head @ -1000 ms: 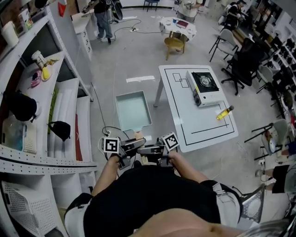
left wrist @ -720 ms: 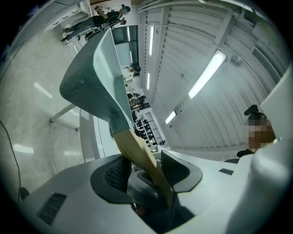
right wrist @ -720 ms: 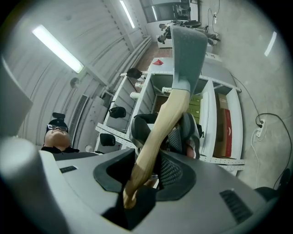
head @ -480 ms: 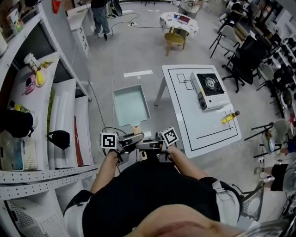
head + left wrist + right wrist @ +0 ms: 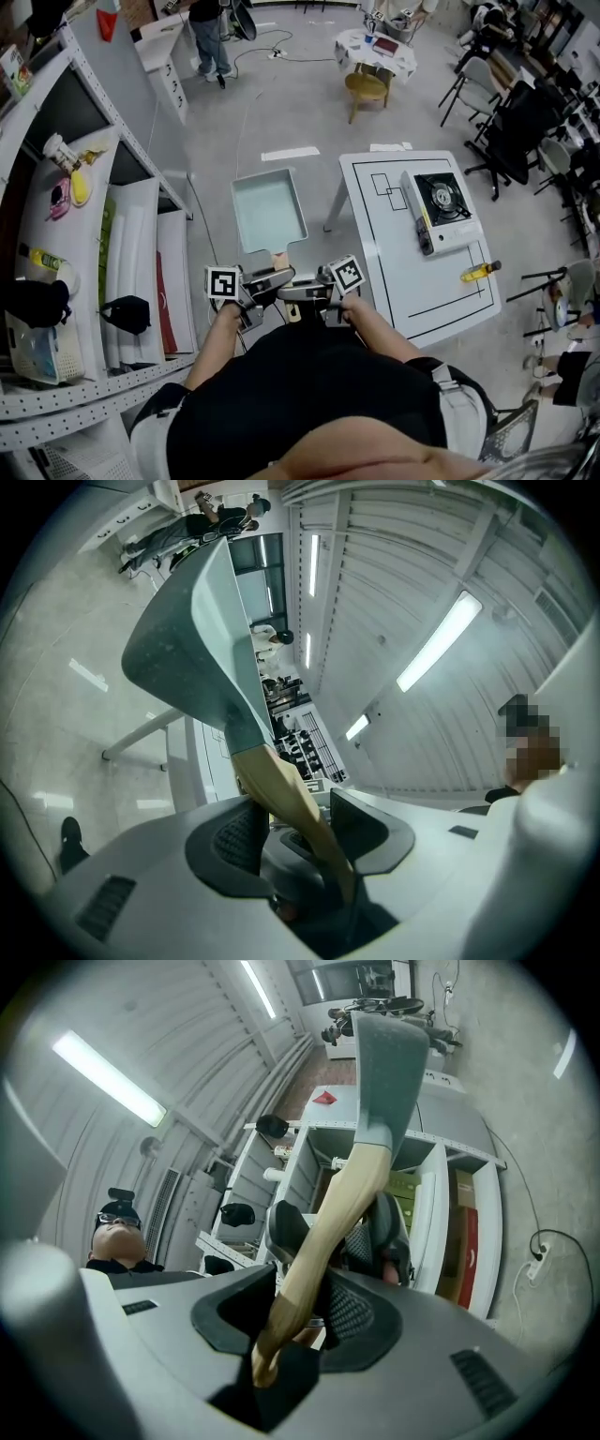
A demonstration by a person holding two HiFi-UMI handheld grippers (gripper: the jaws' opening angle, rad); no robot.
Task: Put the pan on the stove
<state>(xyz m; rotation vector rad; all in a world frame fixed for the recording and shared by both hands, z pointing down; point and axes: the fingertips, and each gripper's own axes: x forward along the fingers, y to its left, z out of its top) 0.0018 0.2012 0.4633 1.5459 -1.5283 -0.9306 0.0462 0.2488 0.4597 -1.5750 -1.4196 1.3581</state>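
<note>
Our left gripper point(image 5: 291, 819) and right gripper point(image 5: 323, 1290) both clamp the wooden handle point(image 5: 278, 259) of the pan point(image 5: 268, 211), which juts ahead of them; the stove point(image 5: 441, 199) sits on the desk point(image 5: 394, 258), well off right.

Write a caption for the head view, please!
Left gripper and right gripper clamp the pan by its wooden handle, over the floor beside the white table bearing the stove.

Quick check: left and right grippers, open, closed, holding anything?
Left gripper: closed on the wooden handle of the pan.
Right gripper: closed on the same handle; the pan hangs clear of the floor.
</note>
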